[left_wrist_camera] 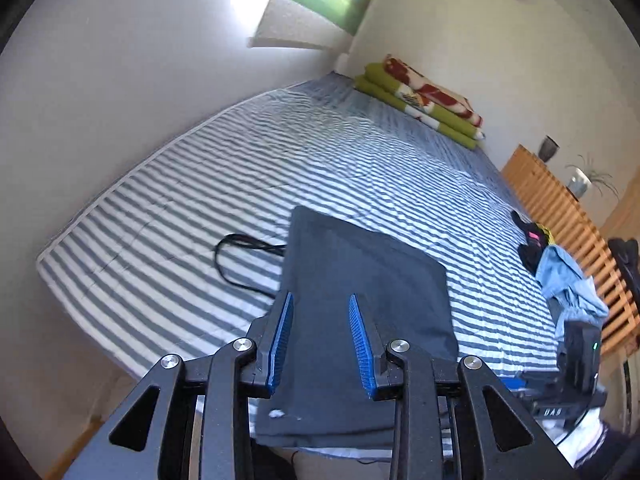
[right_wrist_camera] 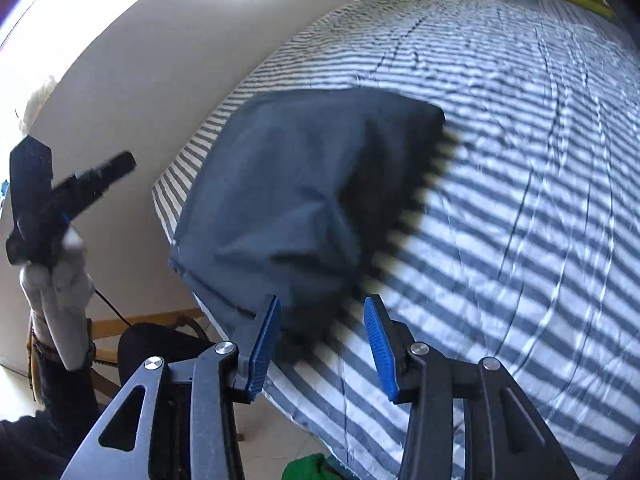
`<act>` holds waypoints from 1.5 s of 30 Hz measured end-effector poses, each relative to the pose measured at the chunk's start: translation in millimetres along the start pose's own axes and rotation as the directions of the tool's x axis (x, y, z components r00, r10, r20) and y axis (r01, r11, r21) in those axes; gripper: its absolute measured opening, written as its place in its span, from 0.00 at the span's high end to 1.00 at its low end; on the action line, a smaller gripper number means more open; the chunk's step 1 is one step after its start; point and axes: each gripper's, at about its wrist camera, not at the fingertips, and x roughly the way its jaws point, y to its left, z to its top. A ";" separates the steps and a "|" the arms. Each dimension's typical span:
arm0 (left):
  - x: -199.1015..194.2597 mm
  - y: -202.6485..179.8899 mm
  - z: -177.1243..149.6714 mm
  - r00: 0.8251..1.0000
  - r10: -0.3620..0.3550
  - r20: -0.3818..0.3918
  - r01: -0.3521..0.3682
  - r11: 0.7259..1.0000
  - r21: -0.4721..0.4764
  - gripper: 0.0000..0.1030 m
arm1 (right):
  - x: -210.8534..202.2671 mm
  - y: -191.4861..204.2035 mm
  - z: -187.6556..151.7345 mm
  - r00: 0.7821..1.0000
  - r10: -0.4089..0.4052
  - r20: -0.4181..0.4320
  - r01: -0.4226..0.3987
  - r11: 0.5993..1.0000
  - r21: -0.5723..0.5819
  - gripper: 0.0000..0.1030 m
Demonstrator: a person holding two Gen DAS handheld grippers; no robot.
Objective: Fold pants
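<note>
Dark grey pants, folded into a flat rectangle, lie on the striped bed near its front edge. My left gripper hovers above them, open, with nothing pressed between its blue pads. In the right wrist view the same pants look motion-blurred. My right gripper is open over their near right corner and the bed's edge, gripping nothing. The left gripper's black body shows at far left, held up by a white-gloved hand.
A folded green and red blanket lies at the bed's far end. A black cable loops left of the pants. Light blue and dark clothes are piled at the right, beside a wooden slatted frame. Something green lies on the floor.
</note>
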 end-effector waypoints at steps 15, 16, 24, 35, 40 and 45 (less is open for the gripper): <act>70.6 12.7 -96.1 0.963 0.135 -0.232 -0.131 0.991 0.033 0.88 | 15.1 7.0 -9.4 0.999 0.019 -0.028 -0.020 1.000 -0.016 0.61; 71.7 12.8 -97.8 0.963 0.146 -0.225 -0.141 0.989 0.041 0.96 | 15.7 7.5 -10.0 0.999 0.014 -0.032 -0.015 1.000 -0.019 0.61; 22.6 53.4 -86.6 0.974 0.192 -0.118 -0.204 0.974 -0.095 0.96 | 6.5 4.4 -14.9 1.000 -0.002 -0.015 0.001 1.000 -0.023 0.61; 10.1 71.2 -71.3 0.924 0.365 -0.113 -0.381 0.900 -0.210 0.31 | 5.3 13.4 -25.6 1.000 -0.003 -0.008 0.002 0.994 -0.107 0.61; -3.3 48.3 -45.9 0.945 0.325 -0.045 -0.328 0.923 -0.200 0.31 | 11.9 16.1 -24.5 1.000 -0.005 0.004 0.005 0.990 -0.144 0.62; 31.9 72.6 -44.5 0.943 0.260 -0.210 -0.304 0.928 -0.216 0.56 | 24.3 13.9 -16.4 1.000 -0.015 -0.002 0.015 0.990 -0.140 0.71</act>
